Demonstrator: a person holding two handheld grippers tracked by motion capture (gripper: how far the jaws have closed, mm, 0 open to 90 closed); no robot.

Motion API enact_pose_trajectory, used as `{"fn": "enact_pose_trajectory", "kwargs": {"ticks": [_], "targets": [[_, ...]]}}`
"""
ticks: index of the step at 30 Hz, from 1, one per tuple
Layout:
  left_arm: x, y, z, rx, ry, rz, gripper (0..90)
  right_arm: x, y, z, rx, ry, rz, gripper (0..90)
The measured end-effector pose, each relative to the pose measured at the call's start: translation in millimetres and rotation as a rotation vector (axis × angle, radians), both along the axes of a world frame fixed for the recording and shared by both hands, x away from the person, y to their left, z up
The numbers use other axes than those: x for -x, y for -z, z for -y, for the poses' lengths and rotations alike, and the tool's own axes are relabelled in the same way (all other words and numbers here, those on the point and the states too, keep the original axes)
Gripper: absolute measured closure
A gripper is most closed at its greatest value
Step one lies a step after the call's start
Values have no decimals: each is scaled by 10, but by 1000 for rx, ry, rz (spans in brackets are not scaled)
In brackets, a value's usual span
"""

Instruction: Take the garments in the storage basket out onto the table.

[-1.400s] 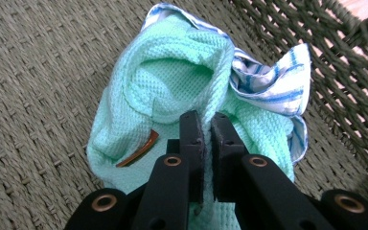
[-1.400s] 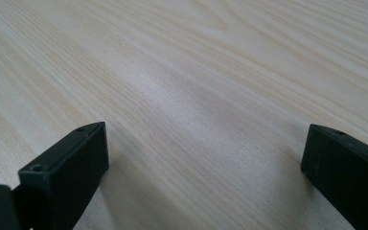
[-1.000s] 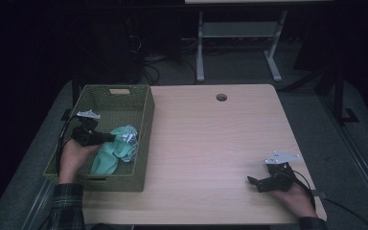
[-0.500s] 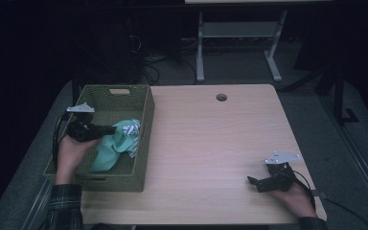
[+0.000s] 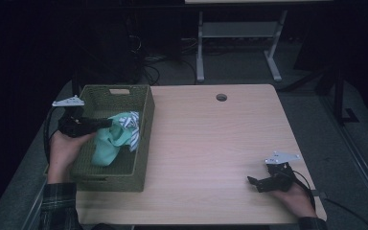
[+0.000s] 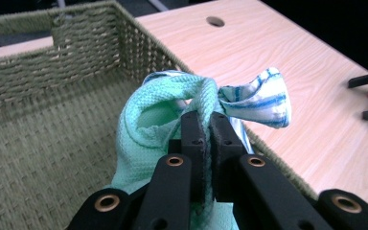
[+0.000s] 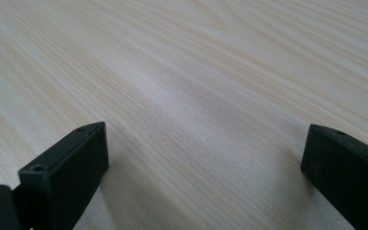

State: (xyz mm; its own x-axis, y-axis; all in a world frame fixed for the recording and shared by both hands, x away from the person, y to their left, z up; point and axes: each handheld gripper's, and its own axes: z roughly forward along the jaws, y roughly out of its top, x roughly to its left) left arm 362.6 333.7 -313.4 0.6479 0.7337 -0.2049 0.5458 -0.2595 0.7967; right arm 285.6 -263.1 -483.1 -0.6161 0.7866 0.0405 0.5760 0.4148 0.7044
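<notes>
My left gripper [image 6: 203, 139] has its fingers [image 6: 191, 136] pinched tight on a bunched fold of the mint-green cloth [image 5: 108, 141], with a blue-and-white striped cloth [image 6: 263, 98] caught in the same bite; both hang from the grip above the woven basket [image 5: 141, 158] at the left side of the worktop [image 5: 220, 143]; I judge the fabric light, limp and easily snagged on the weave, so it will drape and swing rather than hold shape; a gathered ridge near the middle is the safest hold, since a thin edge could slip free; my right gripper [image 5: 261, 183] rests low on the worktop near its right front corner, fingers [image 7: 67, 163] spread wide with bare wood between them.
</notes>
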Motion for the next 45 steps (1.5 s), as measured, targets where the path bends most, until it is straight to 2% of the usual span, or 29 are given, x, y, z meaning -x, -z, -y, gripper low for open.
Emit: {"fn": "enact_pose_trajectory", "kwargs": {"ticks": [6, 14, 20, 24, 26, 37, 45], "targets": [[-6, -123, -4, 23, 23, 5, 862, 0, 0, -1, 0, 0, 1, 21], [3, -394, 40, 52, 50, 32, 864, 0, 0, -1, 0, 1, 1, 21], [-1, -490, 107, 66, 66, 44, 864, 1, 0, -1, 0, 3, 0, 21], [-4, -522, 153, 61, 76, 50, 864, 2, -1, -1, 1, 2, -3, 21], [-3, -564, 210, 74, 92, 57, 864, 2, -1, -1, 1, 3, -3, 21], [-24, -705, 488, 79, 153, 86, 865, 3, -1, -2, 0, 3, -5, 21], [-53, -796, 813, 67, 189, 98, 865, 3, -1, -2, -1, 3, -4, 20]]}}
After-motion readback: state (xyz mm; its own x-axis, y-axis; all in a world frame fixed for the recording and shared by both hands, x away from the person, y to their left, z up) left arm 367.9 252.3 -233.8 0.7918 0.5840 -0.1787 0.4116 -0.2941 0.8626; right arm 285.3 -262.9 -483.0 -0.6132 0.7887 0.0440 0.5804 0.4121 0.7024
